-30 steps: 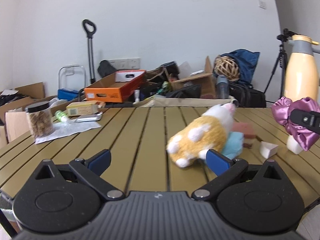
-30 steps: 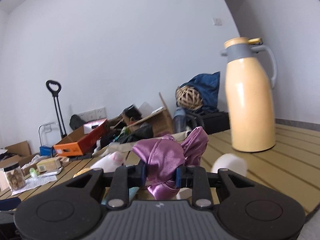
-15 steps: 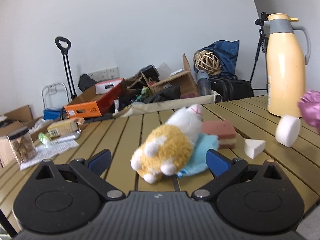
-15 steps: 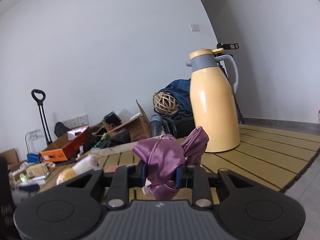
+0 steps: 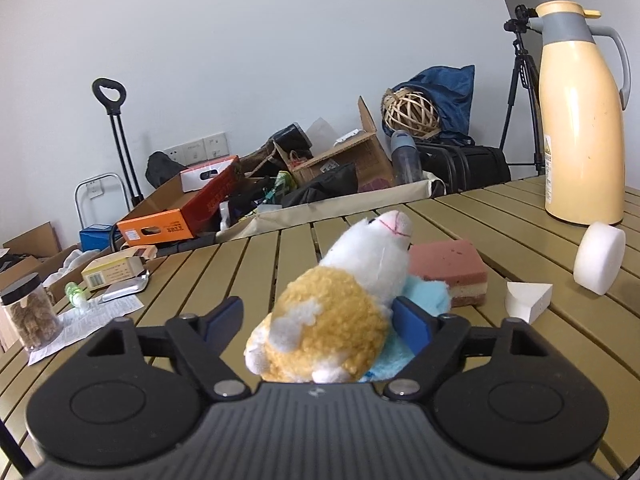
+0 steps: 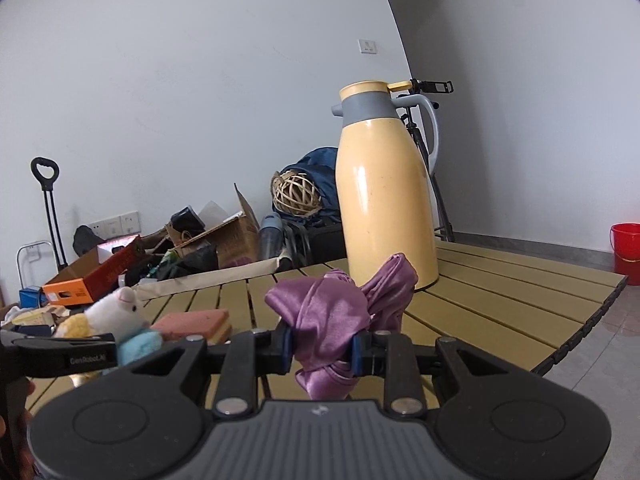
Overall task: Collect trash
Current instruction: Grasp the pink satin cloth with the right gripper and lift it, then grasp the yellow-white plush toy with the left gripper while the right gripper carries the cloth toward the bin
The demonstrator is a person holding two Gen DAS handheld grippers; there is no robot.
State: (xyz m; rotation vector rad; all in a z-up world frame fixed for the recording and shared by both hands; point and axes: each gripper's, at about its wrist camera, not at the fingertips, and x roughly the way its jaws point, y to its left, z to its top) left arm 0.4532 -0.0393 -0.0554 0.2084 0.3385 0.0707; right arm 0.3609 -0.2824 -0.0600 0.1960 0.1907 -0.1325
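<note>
Right wrist view showed the right gripper (image 6: 322, 350) clenched on a shiny, crumpled purple cloth (image 6: 340, 312) above the table (image 6: 500, 300); the left gripper (image 5: 318, 320) stood wide, straddling the plush toy (image 5: 340, 304).

A yellow jug (image 5: 580, 120) stands at the far right of the slatted bench (image 5: 260, 264). A jar (image 5: 30, 312) sits on paper (image 5: 86, 318) at the left. Boxes (image 5: 180, 208) clutter the floor behind.
</note>
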